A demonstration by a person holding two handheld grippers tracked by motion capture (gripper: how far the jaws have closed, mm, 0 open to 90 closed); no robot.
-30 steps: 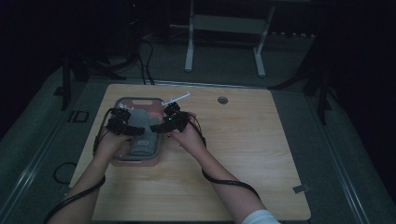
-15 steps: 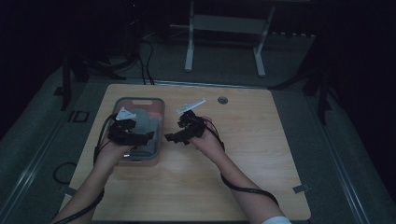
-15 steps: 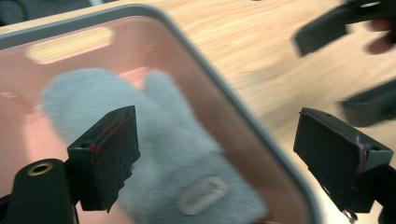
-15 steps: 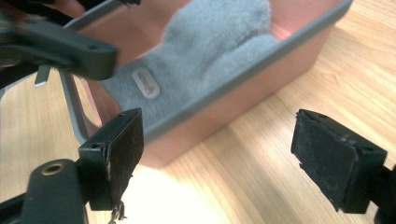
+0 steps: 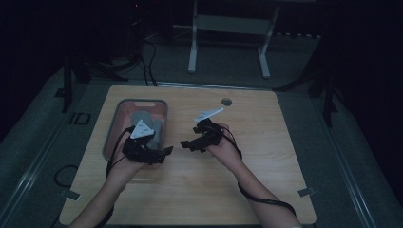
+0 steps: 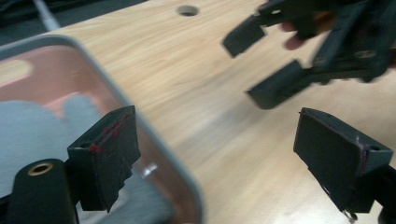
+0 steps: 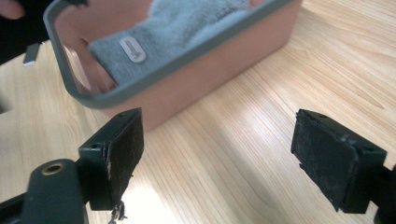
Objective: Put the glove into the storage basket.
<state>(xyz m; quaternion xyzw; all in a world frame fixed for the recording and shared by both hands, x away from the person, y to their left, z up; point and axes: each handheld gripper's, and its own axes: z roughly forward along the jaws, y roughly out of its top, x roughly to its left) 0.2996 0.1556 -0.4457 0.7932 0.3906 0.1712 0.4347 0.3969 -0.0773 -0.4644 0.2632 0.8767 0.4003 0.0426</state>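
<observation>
From above, we see a wooden table with a pink bin on its left part, a grey cloth lying inside it. Our left gripper hangs over the bin's near right corner, and our right gripper is just beside it over bare wood, the two pointing at each other but apart. A small round hole sits near the table's far edge.

In the left gripper view, our left gripper has its jaws spread wide and empty, one above the bin's grey rim, the other above the table. The right gripper shows ahead, blurred, also spread.

In the right gripper view, our right gripper stands wide and empty over the table, facing the bin, where the cloth bears a small oval label.
</observation>
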